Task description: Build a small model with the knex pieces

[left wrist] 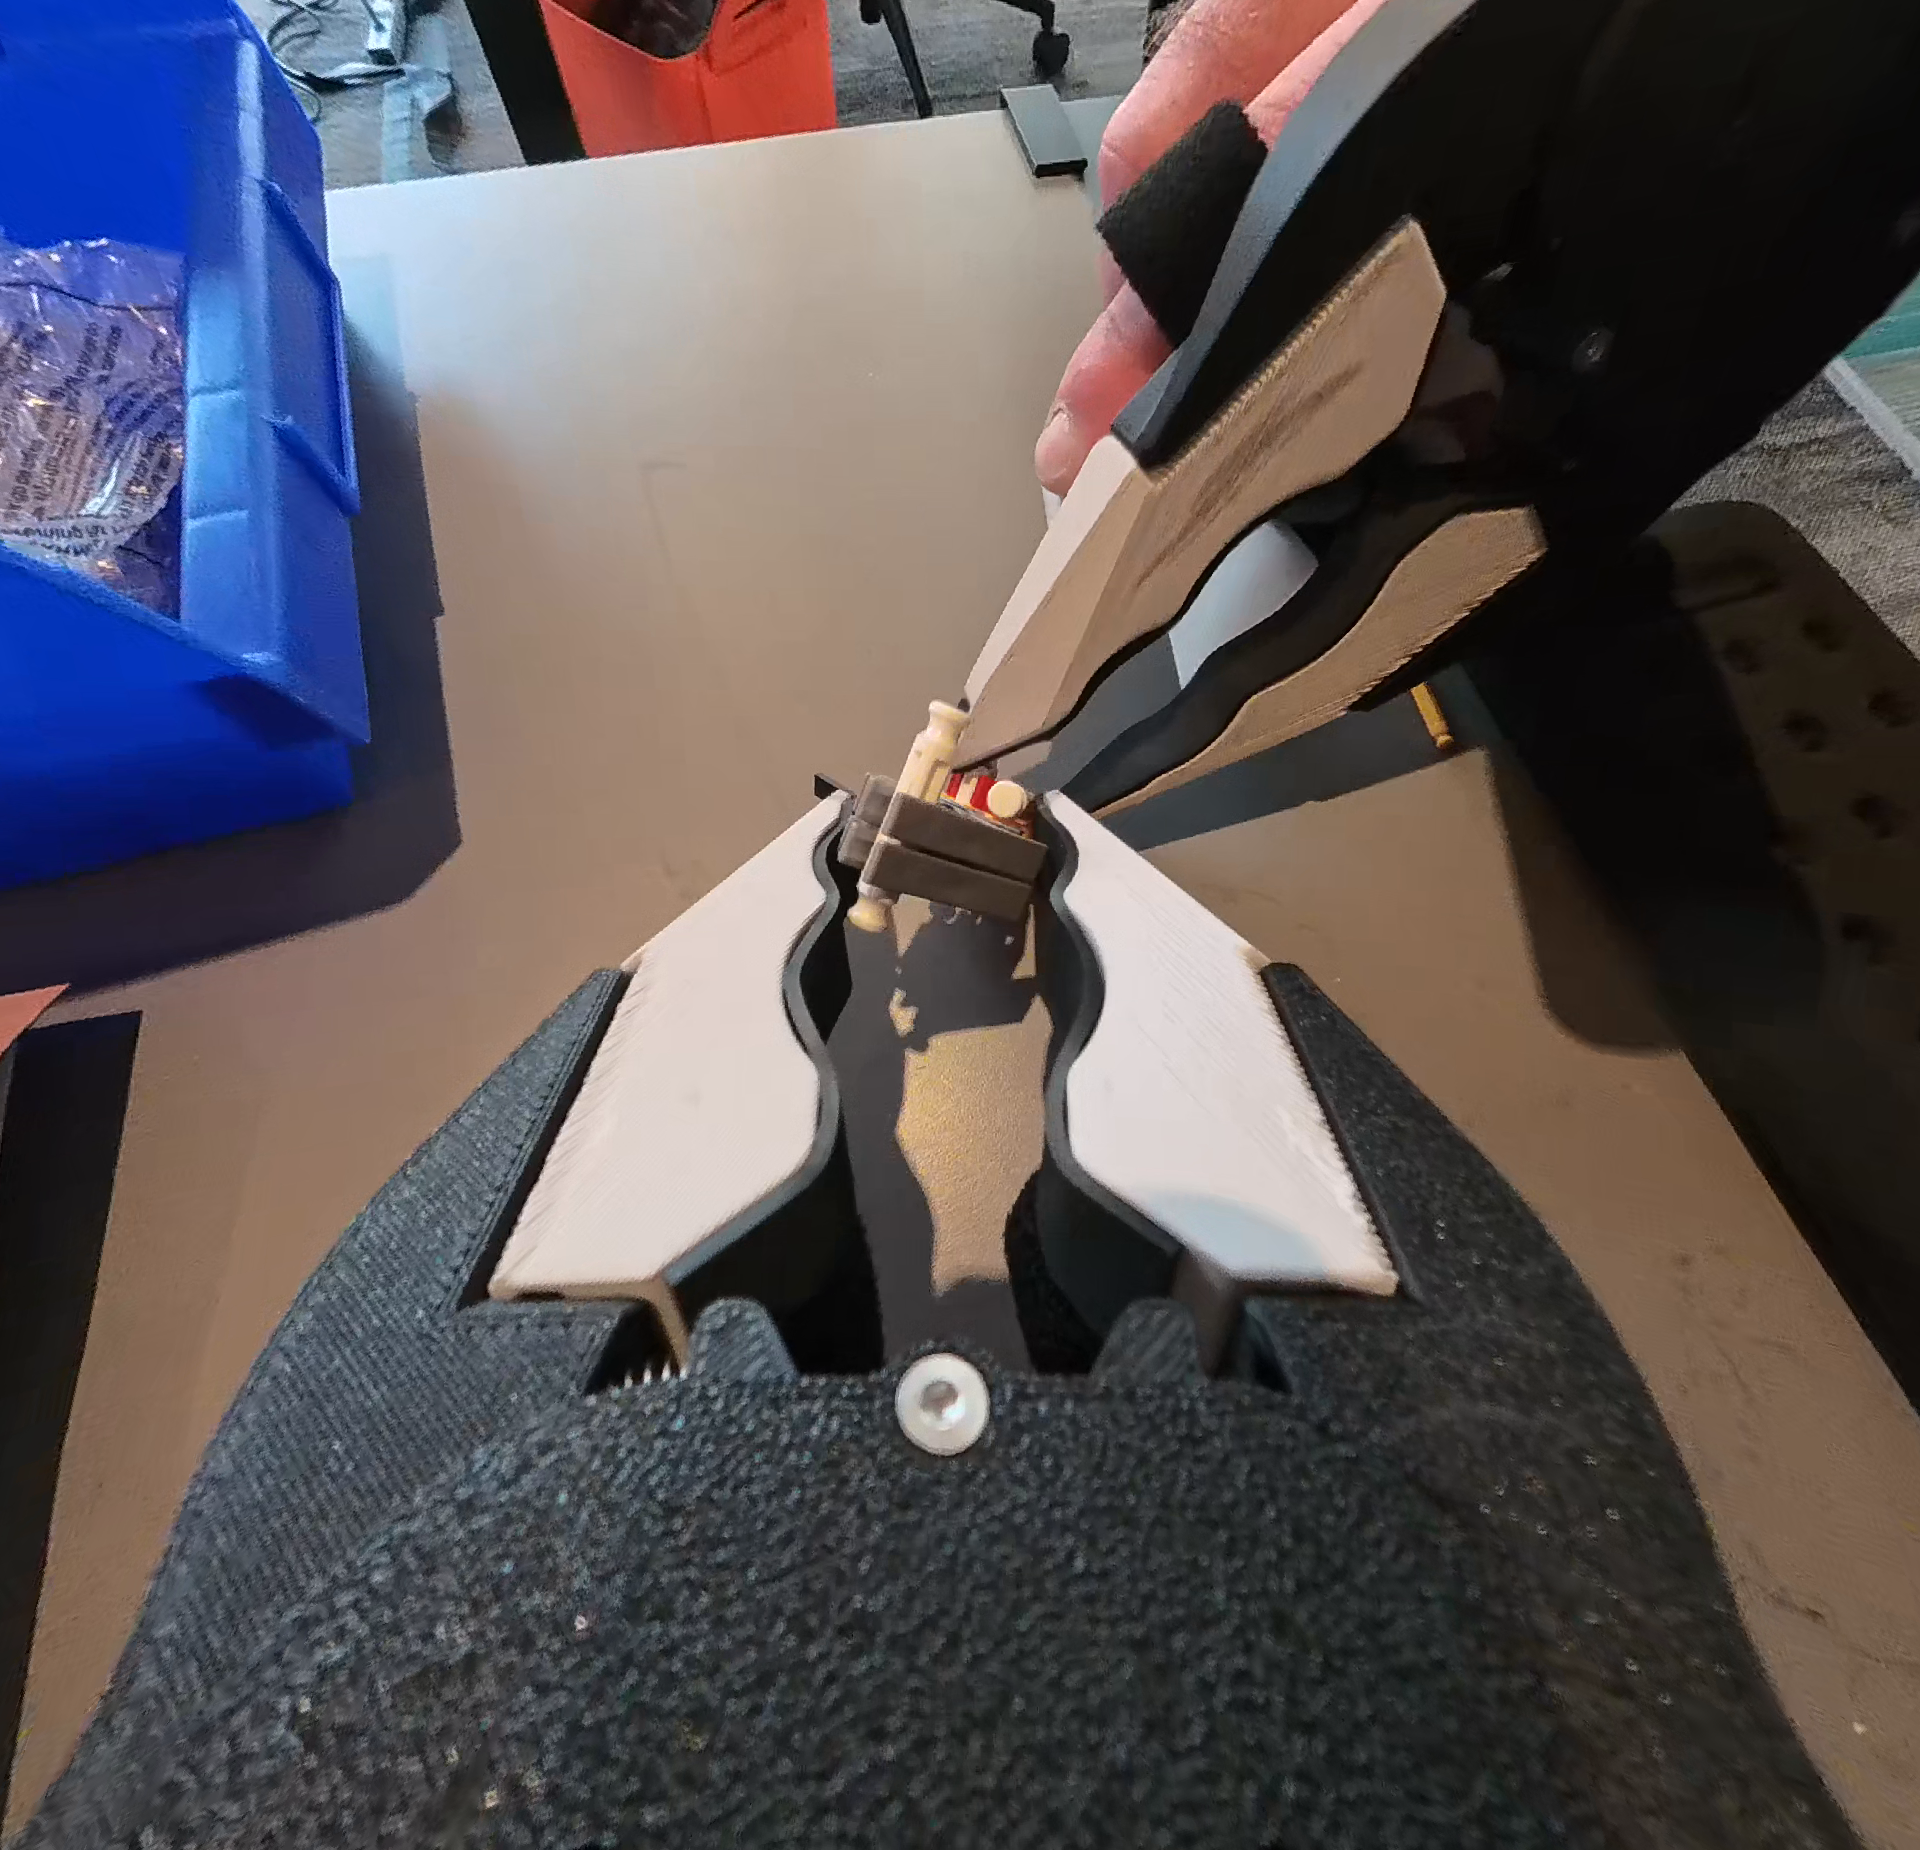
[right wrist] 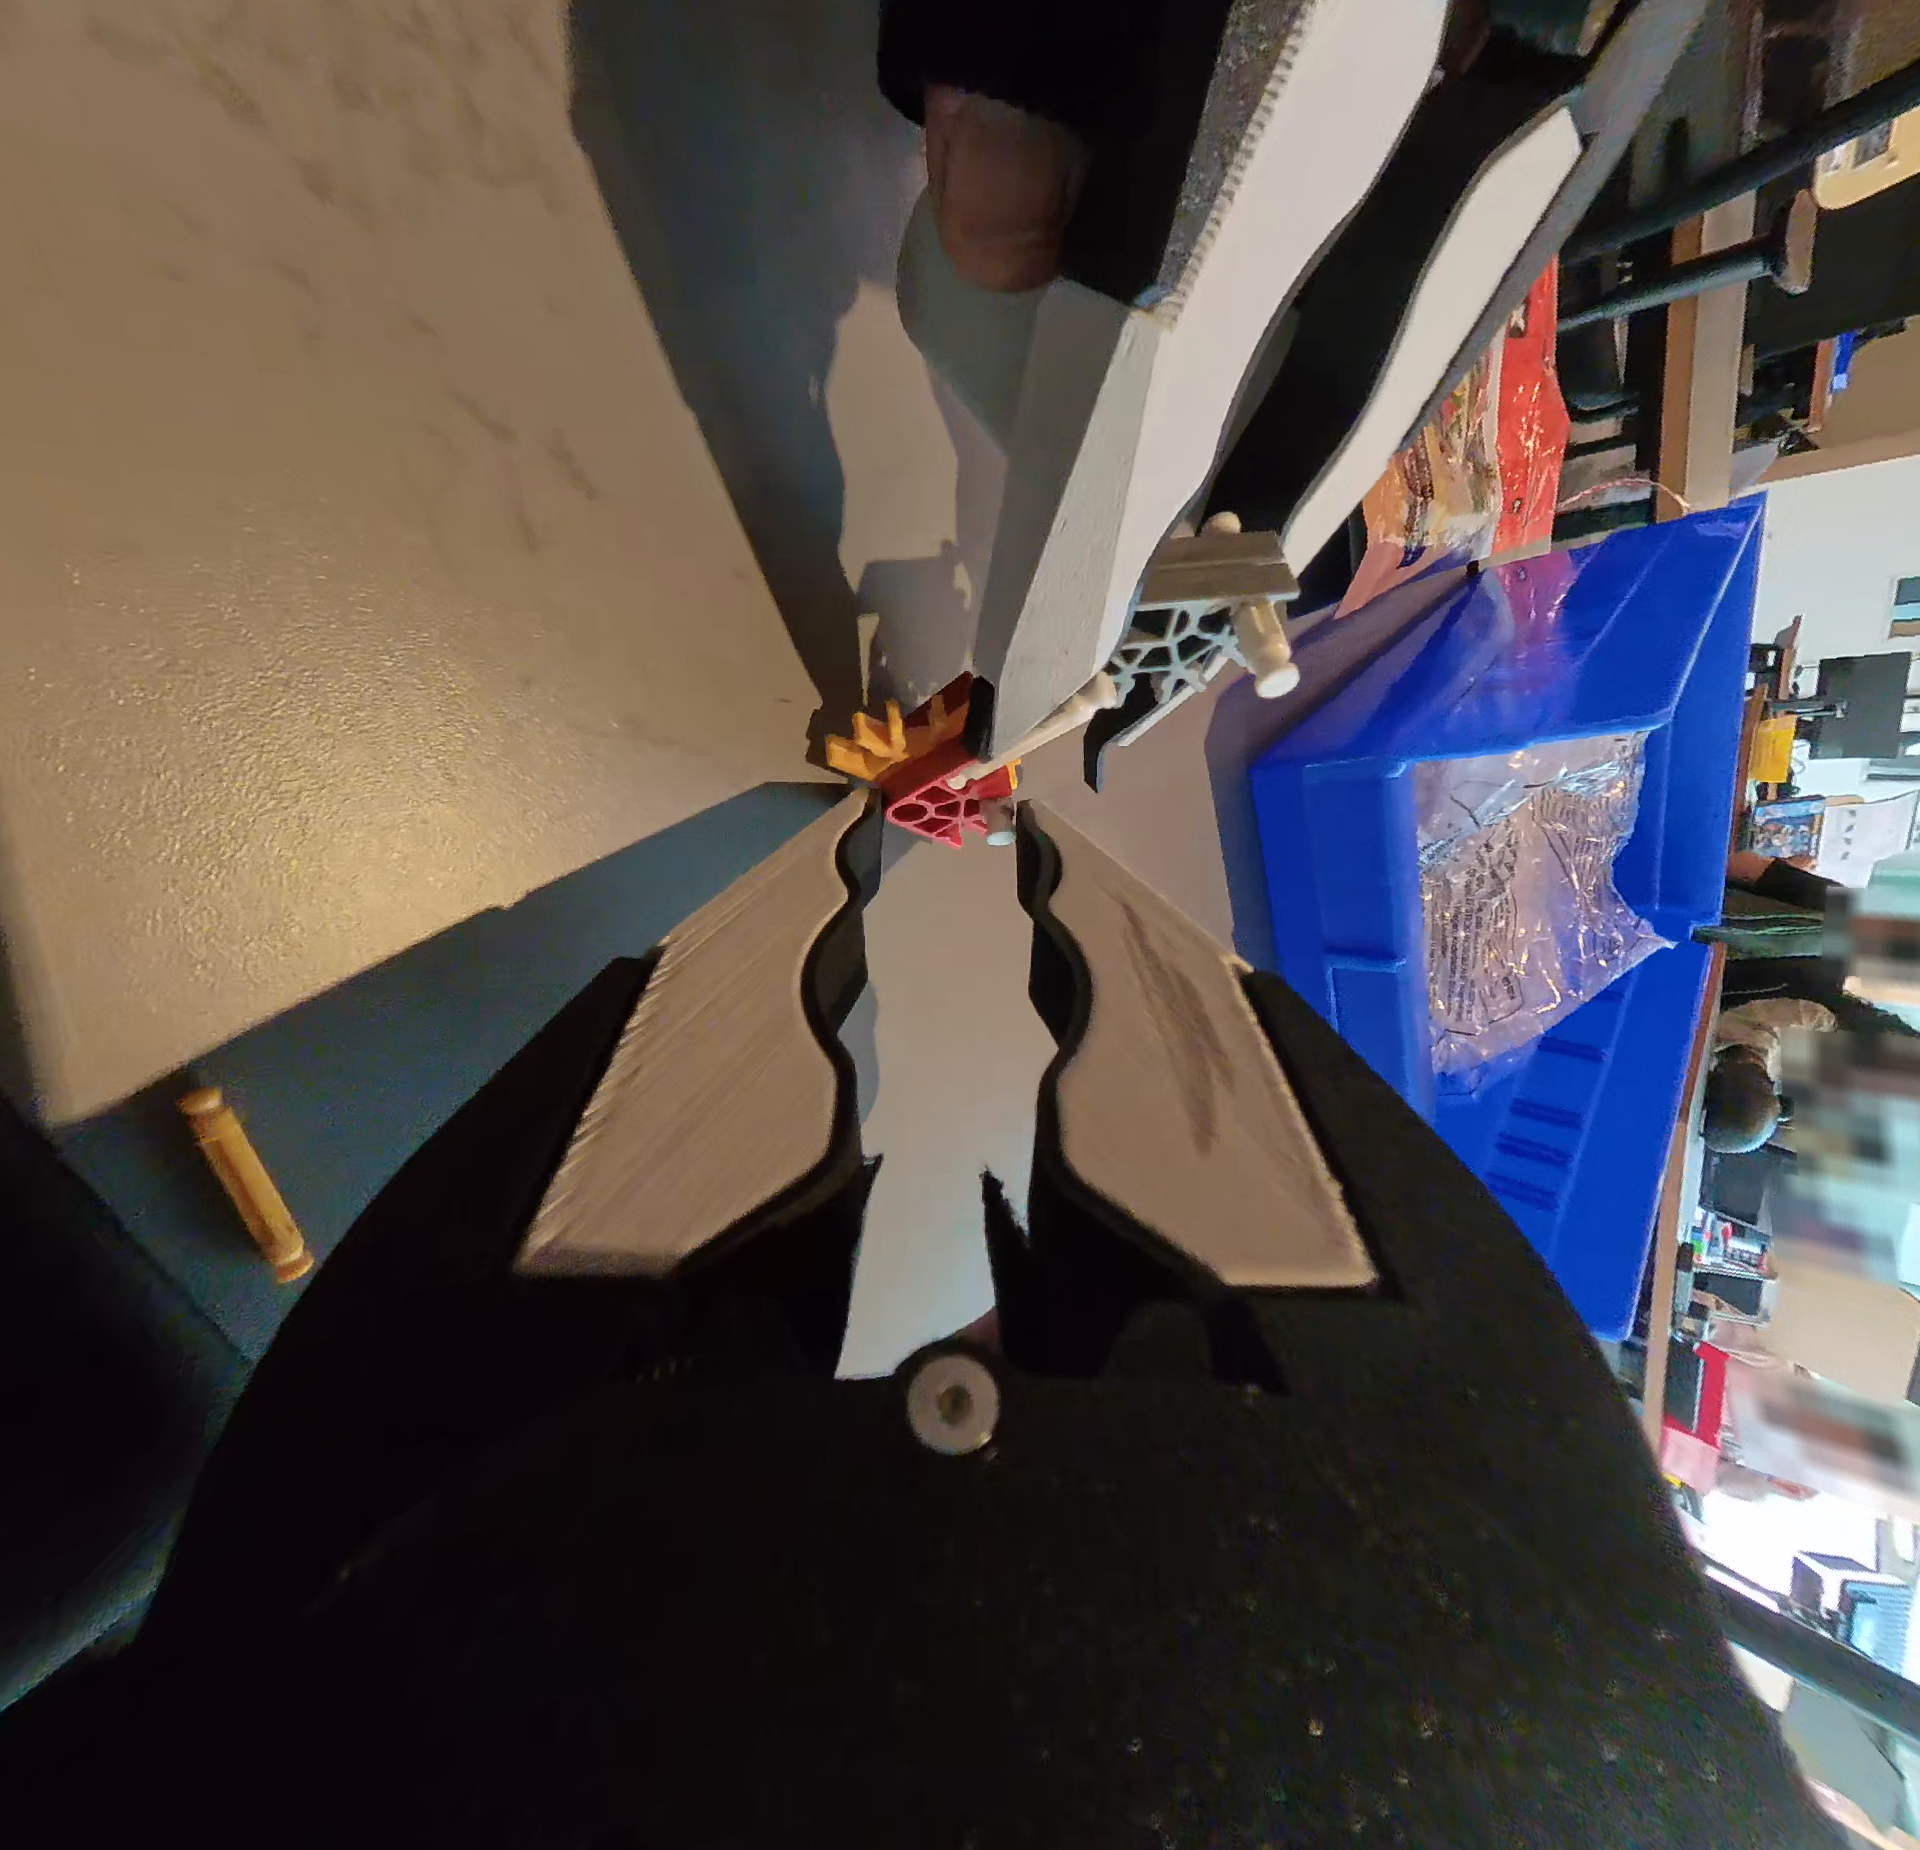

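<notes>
Right now my left tool [left wrist: 940, 850] is closed narrow on a small gray connector piece [left wrist: 951, 855], pinched between its white fingertips and lifted clear of the tabletop [left wrist: 675, 398]. Cream-white rods [left wrist: 933, 751] run through that gray piece, one end poking out at its near left corner and another rising at its far side. My right tool [left wrist: 971, 751] reaches in from the far right and meets the same little assembly from above, touching the upper rod. From the right wrist view, that right tool [right wrist: 940, 813] has its tips set narrowly on either side of a red connector [right wrist: 940, 808] with a short white peg beside it; I cannot tell whether they truly clamp it or only bracket it. A yellow toothed piece [right wrist: 868, 751] sits just to the left of the red one, touching it. Beyond, the left tool [right wrist: 1195, 595] carries the gray connector [right wrist: 1216, 569] and a pale lattice piece [right wrist: 1174, 657] joined to it by white rods. A blue bin [left wrist: 208, 553] stands on the tabletop at the far left, crinkled clear plastic [left wrist: 73, 398] inside it. A yellow rod [right wrist: 244, 1182] lies alone on the tabletop, well apart from the rest.
</notes>
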The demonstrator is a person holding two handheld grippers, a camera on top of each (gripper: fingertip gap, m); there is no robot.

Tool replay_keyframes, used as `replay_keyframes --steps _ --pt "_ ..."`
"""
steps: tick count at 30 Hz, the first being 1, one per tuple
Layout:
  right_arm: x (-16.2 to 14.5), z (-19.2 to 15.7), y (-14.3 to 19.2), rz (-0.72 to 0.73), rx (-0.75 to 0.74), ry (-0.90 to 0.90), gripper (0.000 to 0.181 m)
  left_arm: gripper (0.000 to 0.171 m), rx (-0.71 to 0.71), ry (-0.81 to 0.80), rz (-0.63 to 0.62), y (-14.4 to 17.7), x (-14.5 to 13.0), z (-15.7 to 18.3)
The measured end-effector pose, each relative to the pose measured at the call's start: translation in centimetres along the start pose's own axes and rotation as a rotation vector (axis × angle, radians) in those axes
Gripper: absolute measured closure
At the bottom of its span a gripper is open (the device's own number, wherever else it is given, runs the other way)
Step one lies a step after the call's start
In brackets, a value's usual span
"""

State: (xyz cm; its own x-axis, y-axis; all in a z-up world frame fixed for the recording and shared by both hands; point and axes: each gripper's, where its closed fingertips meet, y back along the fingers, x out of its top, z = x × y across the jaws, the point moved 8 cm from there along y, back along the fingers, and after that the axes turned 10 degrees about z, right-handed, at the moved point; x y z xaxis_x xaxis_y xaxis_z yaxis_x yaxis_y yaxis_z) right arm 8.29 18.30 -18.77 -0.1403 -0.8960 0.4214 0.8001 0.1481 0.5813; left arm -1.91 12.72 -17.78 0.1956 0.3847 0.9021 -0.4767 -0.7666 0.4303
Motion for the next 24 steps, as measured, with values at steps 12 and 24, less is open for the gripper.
replay_keyframes --steps 12,24 --pt "0.5 0.18 -0.43 -0.057 0.044 0.037 0.159 0.142 0.013 0.005 0.021 -0.1 -0.07 0.04" --pt "0.26 0.14 -0.36 -0.028 0.034 0.012 0.159 0.135 -0.02 -0.002 -0.037 -0.37 -0.5 0.73"
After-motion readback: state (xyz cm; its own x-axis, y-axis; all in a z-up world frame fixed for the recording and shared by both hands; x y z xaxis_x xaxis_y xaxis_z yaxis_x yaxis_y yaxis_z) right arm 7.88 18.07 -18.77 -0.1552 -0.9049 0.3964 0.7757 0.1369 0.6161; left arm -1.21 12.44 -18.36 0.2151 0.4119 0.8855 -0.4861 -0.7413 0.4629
